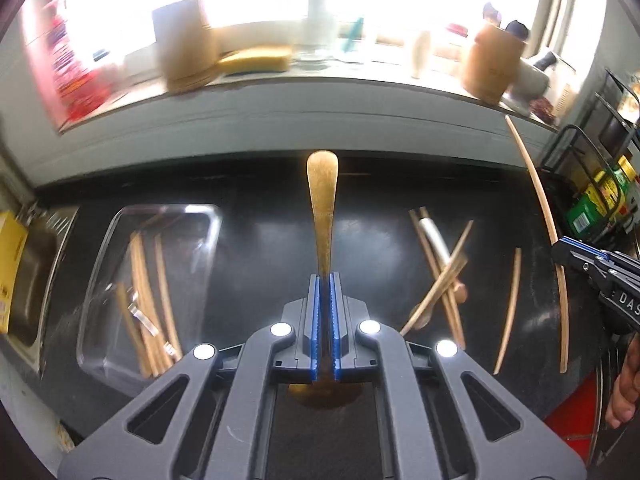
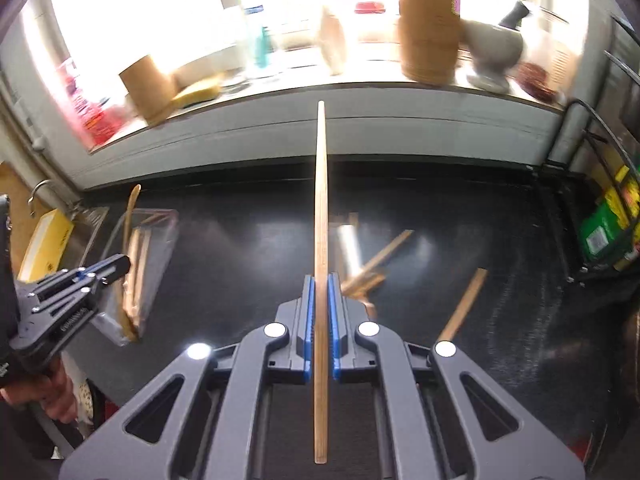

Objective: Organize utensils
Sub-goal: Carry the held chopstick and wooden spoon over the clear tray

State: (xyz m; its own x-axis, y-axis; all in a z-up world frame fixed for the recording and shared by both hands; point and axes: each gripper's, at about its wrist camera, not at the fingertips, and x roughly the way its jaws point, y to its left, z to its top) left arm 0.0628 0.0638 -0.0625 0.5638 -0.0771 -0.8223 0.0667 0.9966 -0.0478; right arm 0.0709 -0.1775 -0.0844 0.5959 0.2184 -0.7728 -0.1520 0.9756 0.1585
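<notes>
My left gripper (image 1: 324, 280) is shut on a golden wooden spoon (image 1: 322, 200), its handle pointing forward above the black counter (image 1: 260, 240). My right gripper (image 2: 320, 280) is shut on a long wooden chopstick (image 2: 321, 200); it also shows in the left wrist view (image 1: 540, 208) beside the right gripper (image 1: 560, 246). A clear plastic tray (image 1: 200, 216) at the left holds several wooden chopsticks (image 1: 144, 292). A loose pile of chopsticks and a metal utensil (image 1: 438, 264) lies right of centre, with one chopstick (image 1: 510, 308) apart. The left gripper (image 2: 122, 262) appears in the right wrist view, near the tray (image 2: 160, 236).
A window sill (image 1: 280, 88) behind the counter carries wooden canisters (image 1: 490, 64), a sponge (image 1: 256, 60) and bottles. A sink (image 1: 36, 272) and a yellow box (image 1: 8, 264) are at the left. A wire rack with green packages (image 1: 600, 196) stands at the right.
</notes>
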